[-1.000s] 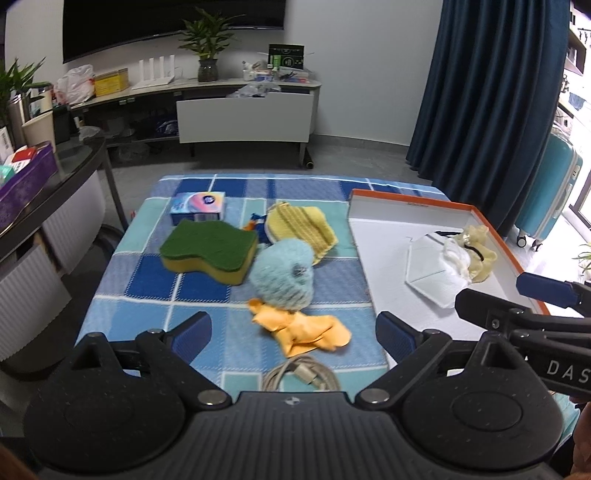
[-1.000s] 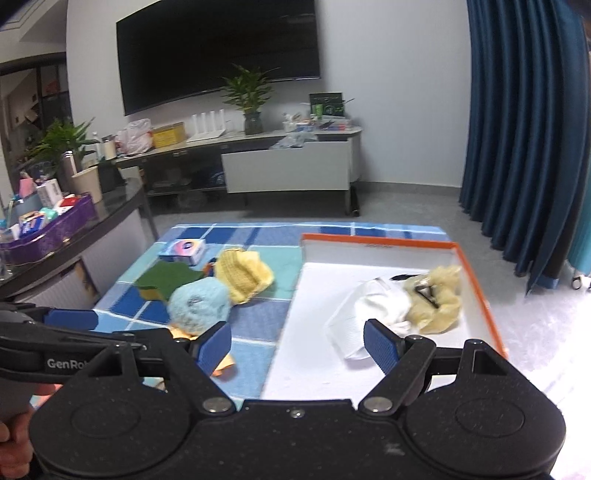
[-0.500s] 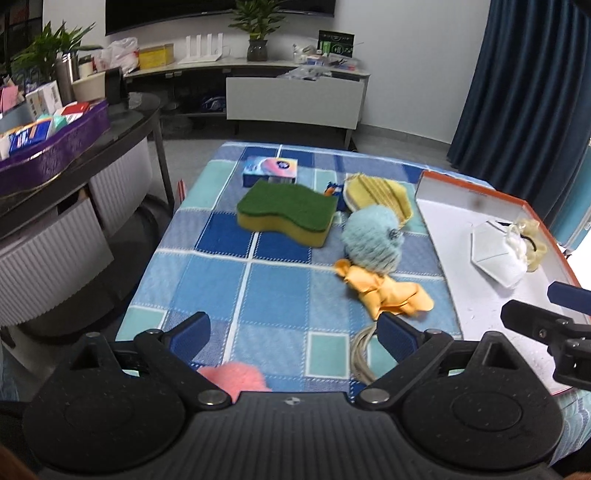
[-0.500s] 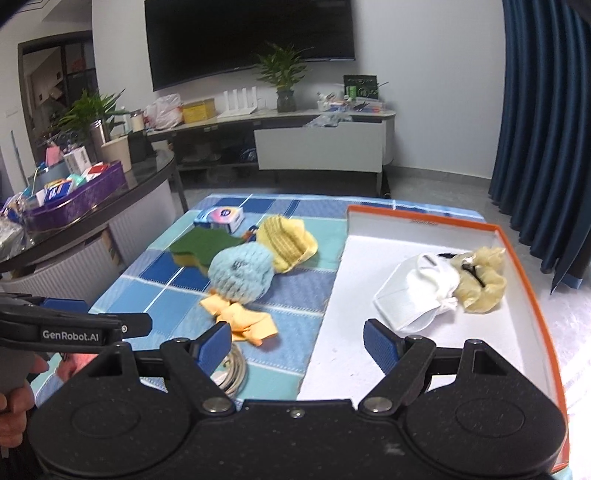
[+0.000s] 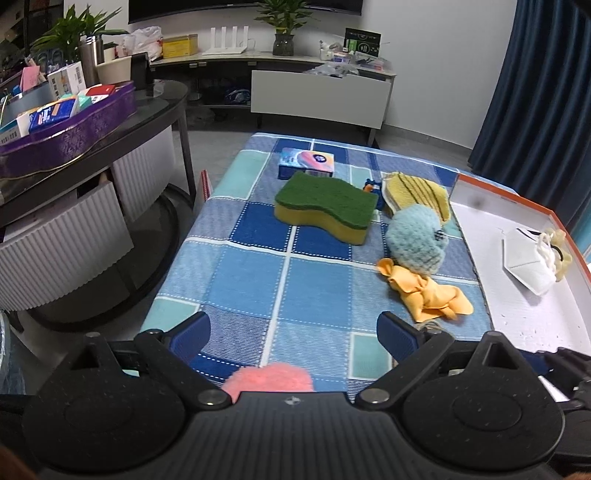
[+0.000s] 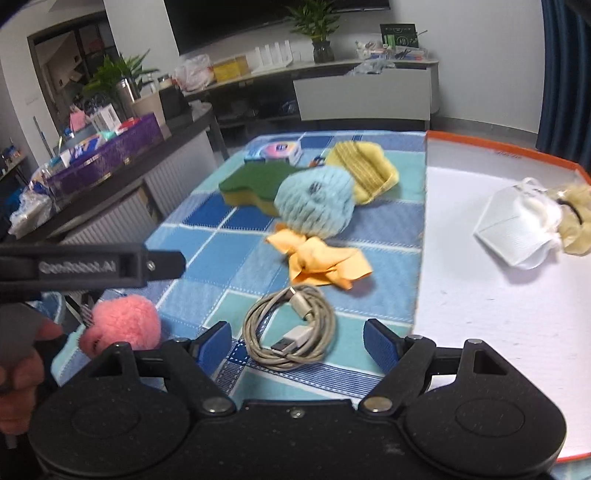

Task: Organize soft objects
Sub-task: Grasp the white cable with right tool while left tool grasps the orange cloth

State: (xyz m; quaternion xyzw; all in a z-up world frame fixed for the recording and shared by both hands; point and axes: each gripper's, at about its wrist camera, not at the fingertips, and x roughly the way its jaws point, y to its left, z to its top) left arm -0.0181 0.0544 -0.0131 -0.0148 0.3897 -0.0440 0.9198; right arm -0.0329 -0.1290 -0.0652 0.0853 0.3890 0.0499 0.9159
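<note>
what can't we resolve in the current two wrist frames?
- Pink fluffy ball: left wrist view, mostly hidden by the gripper body.
- Small blue-orange item: behind the green sponge, identity unclear.
- Label on the left gripper: right wrist view, motion-blurred.
- White tray: right edge cut off.

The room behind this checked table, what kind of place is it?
Most likely a home living room: a wall-mounted television hangs above a low media console with a potted plant, and dark blue floor-length curtains hang at the right.
</note>
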